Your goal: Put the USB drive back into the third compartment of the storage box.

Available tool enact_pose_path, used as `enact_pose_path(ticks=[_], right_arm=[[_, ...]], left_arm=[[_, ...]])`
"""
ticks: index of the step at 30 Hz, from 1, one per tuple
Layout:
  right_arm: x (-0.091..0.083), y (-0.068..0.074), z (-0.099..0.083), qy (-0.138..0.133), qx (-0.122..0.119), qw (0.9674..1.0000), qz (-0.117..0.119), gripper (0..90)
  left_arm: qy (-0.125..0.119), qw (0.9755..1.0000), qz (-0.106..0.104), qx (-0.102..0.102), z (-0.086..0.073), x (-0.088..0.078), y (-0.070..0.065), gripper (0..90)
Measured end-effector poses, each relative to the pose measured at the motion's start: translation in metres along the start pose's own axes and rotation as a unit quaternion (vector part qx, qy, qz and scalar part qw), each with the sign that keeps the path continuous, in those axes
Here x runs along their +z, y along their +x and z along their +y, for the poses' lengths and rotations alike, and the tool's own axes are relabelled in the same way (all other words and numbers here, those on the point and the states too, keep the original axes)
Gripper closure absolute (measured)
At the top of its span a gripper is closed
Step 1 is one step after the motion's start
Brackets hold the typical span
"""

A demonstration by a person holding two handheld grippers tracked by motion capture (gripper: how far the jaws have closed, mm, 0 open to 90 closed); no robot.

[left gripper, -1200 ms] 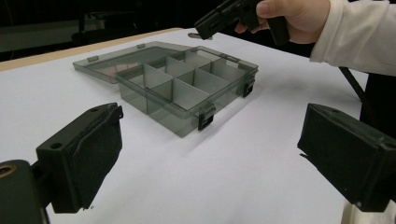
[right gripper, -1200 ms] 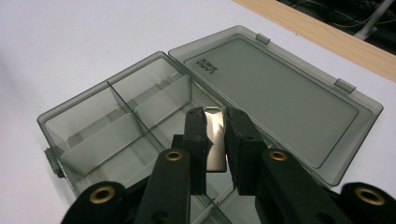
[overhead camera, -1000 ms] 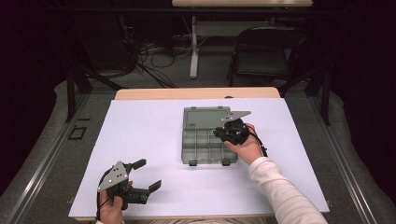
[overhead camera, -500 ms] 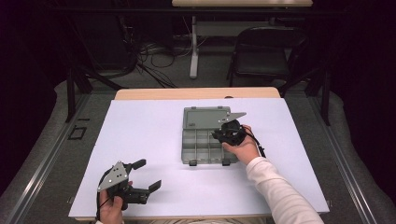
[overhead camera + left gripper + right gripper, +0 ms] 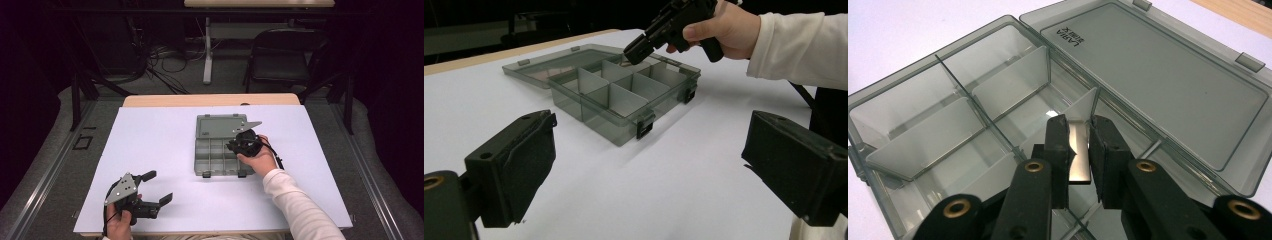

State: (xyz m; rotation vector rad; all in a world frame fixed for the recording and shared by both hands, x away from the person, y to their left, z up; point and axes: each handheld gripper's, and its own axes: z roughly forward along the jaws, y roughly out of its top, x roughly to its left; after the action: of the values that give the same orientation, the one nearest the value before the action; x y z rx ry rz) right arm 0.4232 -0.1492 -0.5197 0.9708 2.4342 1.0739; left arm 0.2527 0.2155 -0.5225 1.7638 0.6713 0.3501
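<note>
Barely anything's moved since a second ago: right gripper (image 5: 1079, 150) still clamps a clear plastic divider (image 5: 1079, 155) inside the smoky grey compartment box (image 5: 218, 150) mid-table; left gripper (image 5: 152, 187) sits wide open, near-left.

Bare white table (image 5: 150, 145) left of the open organizer box (image 5: 210, 160).

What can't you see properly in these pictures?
- Divider: in the right gripper view the right hand-held gripper is shut on it, and the jaws cover its sides and bottom end.
- Box: in the high view the hand covers its right compartments.
- Lid: its print looks upside down and too small to read.
- Left hand-held gripper: in the high view the bottom edge cuts off its hand.
</note>
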Motion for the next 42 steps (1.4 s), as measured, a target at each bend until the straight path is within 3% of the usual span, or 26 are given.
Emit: enact_pose_path(ticks=[16,26,29,42], right_arm=[[-0.007,0.000,0.001,-0.018,0.005,0.9998,0.001,69.9],[-0.013,0.003,0.001,-0.036,0.017,0.9992,0.007,53.4],[-0.017,0.005,0.001,-0.059,0.011,0.9982,-0.001,50.5],[-0.033,0.010,-0.009,-0.097,0.059,0.9936,0.008,25.4]], left_arm=[[0.003,1.0000,0.000,-0.004,0.000,0.004,0.004,7.7],[0.002,1.0000,0.001,-0.009,0.000,0.006,0.004,7.8],[0.003,1.0000,-0.001,-0.007,0.000,0.007,0.004,7.8],[0.005,1.0000,0.002,-0.007,0.000,0.007,0.003,7.7]])
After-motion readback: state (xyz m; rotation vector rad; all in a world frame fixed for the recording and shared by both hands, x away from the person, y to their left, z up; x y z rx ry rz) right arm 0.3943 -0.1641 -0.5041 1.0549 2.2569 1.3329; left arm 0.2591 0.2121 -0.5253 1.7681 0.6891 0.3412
